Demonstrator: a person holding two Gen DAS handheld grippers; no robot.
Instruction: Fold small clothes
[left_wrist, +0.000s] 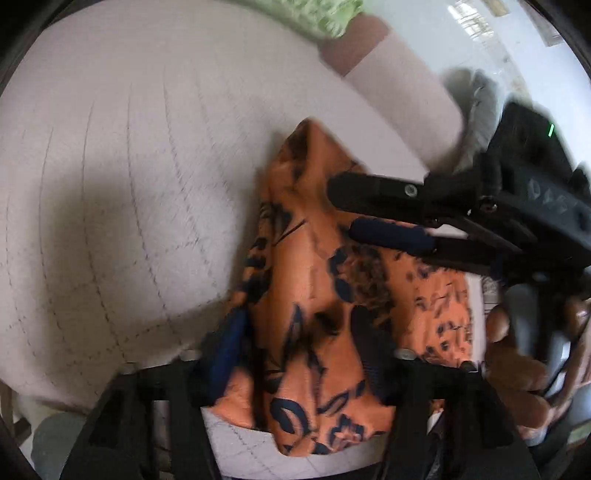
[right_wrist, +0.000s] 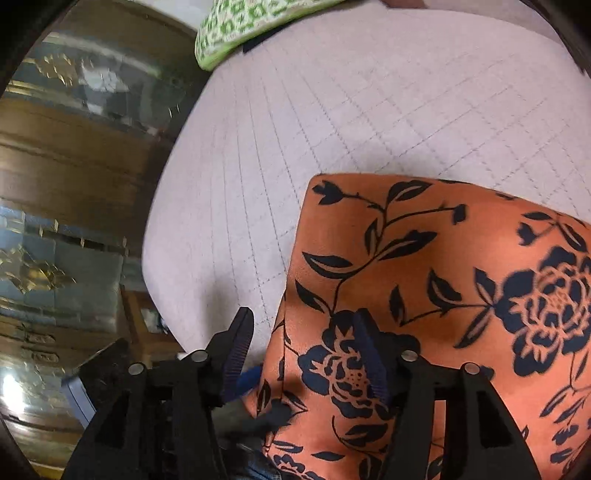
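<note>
You are working over a pale quilted mattress cover with stitched grid lines (right_wrist: 332, 122), and the thing to fold, an orange cloth garment printed with dark navy flowers and leaves (right_wrist: 443, 266), is lying on it, partly bunched and partly lifted toward you.

Your left gripper (left_wrist: 299, 354) is standing with its jaws spread wide, and a thick gathered ridge of the orange garment (left_wrist: 314, 295) is sitting between the two fingers; whether the pads are actually biting the cloth I cannot tell, since the jaws look too far apart to be pinching.

Your right gripper (right_wrist: 306, 354) is also standing spread, its left finger over bare quilt and its right finger over the print, straddling the garment's left edge. From the left wrist view, that same right gripper (left_wrist: 347, 208) is reaching in from the side, its two fingers lying close over the fabric.

The cloth is looking thin, light and limp: it is draping in soft folds and holding no shape of its own, so it is likely to sag and slip away from a shallow pinch. Its surface looks smooth, possibly slick. You are best taking hold right at an edge or corner, deep into the jaws, one gripper to each end of the same edge, so the panel hangs flat.

A green and white patterned fabric (right_wrist: 240, 33) is lying at the far side of the cover, well apart.
</note>
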